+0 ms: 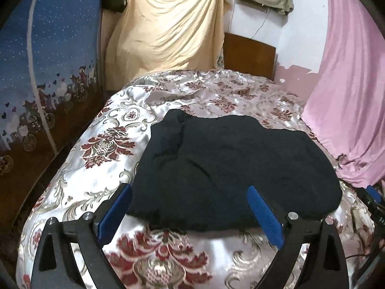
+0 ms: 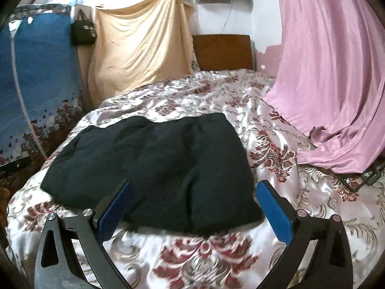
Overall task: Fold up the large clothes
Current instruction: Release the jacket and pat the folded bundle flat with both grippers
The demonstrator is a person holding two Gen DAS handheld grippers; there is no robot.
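A dark, near-black garment (image 1: 231, 168) lies folded into a thick bundle on the floral satin bedspread (image 1: 96, 168). It also shows in the right wrist view (image 2: 154, 168). My left gripper (image 1: 190, 189) is open and empty, its blue pads (image 1: 115, 212) straddling the near left part of the bundle just above it. My right gripper (image 2: 195, 184) is open and empty, its blue pads (image 2: 274, 212) spread over the near right end of the garment. The right gripper's edge shows at the far right of the left wrist view (image 1: 373, 197).
A pink cloth (image 2: 336, 84) hangs on the right and drapes onto the bedspread (image 2: 276, 125). A beige cloth (image 1: 168, 29) and a wooden headboard (image 1: 249, 55) stand at the far end. A blue printed panel (image 1: 48, 72) runs along the left. A black bag (image 2: 83, 31) hangs beside it.
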